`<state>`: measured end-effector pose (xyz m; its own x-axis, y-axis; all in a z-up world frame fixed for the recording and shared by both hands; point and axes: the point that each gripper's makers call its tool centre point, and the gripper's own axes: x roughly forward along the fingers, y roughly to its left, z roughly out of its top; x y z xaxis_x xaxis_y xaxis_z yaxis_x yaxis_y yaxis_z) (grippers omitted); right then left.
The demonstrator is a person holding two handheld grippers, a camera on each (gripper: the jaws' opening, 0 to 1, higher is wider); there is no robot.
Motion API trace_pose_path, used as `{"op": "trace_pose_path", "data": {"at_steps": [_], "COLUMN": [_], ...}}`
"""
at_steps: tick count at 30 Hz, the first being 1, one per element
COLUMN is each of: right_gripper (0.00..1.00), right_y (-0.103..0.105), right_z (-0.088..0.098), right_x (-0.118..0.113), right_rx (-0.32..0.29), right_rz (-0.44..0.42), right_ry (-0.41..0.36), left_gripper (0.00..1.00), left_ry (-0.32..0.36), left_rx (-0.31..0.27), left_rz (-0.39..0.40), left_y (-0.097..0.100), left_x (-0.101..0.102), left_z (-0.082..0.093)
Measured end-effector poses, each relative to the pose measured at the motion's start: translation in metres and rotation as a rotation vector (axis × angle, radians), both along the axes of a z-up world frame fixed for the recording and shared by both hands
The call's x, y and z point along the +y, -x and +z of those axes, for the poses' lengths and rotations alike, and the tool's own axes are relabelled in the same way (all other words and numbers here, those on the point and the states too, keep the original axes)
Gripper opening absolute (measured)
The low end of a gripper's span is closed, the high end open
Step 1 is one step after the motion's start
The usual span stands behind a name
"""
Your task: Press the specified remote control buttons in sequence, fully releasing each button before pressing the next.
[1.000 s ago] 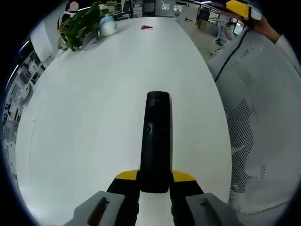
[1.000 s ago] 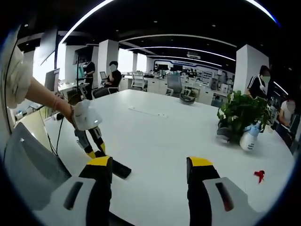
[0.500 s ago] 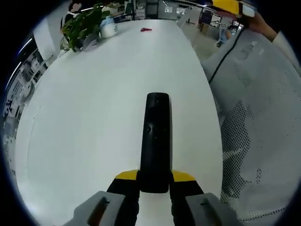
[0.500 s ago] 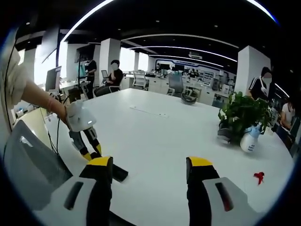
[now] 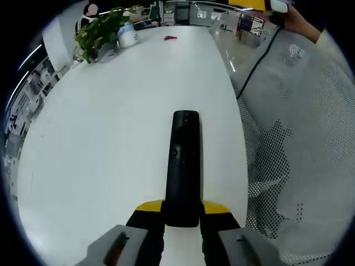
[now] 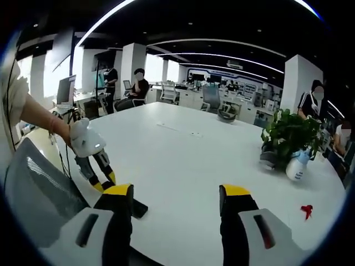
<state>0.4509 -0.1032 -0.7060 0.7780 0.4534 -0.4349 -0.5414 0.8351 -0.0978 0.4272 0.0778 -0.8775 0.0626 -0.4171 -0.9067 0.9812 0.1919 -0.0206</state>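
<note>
A long black remote control (image 5: 183, 166) points away from me over the white table (image 5: 111, 122); my left gripper (image 5: 183, 213) is shut on its near end, yellow tips on both sides. In the right gripper view, the left gripper (image 6: 97, 176) appears at the left, held by a hand, and the remote (image 6: 136, 208) pokes out past my own left jaw. My right gripper (image 6: 176, 202) is open and holds nothing, raised above the table (image 6: 183, 160). At the top right of the left gripper view, a hand holds the right gripper (image 5: 266, 5).
A potted plant (image 6: 291, 136) and a white spray bottle (image 6: 295, 166) stand at the table's far end, with a small red object (image 6: 305, 210) near them. A grey mesh chair back (image 5: 299, 138) stands beside the table edge. People sit and stand in the office behind.
The left gripper and remote have drifted toward the table's edge; the mesh chair takes up more of the left gripper view. In the right gripper view, the left gripper has slid lower and leftward.
</note>
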Motion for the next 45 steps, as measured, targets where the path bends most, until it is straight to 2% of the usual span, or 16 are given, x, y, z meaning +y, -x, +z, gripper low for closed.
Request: {"op": "trace_pose_path", "data": {"at_steps": [14,31,45], "right_gripper": [0.64,0.64,0.64], "right_y": [0.002,0.003,0.006], "right_z": [-0.002,-0.004,-0.007], "right_x": [0.004,0.006,0.010], "right_rx": [0.008,0.014,0.027], "right_rz": [0.024,0.036,0.056], "right_ry": [0.009,0.014,0.027], "left_gripper": [0.24,0.24,0.24], "left_ry": [0.028,0.116,0.141], "left_rx": [0.001,-0.007,-0.005], "left_rz": [0.026,0.123,0.158], "left_y": [0.007,0.018,0.020], "left_x": [0.003,-0.002,-0.003], "left_z": [0.001,0.002,0.002]}}
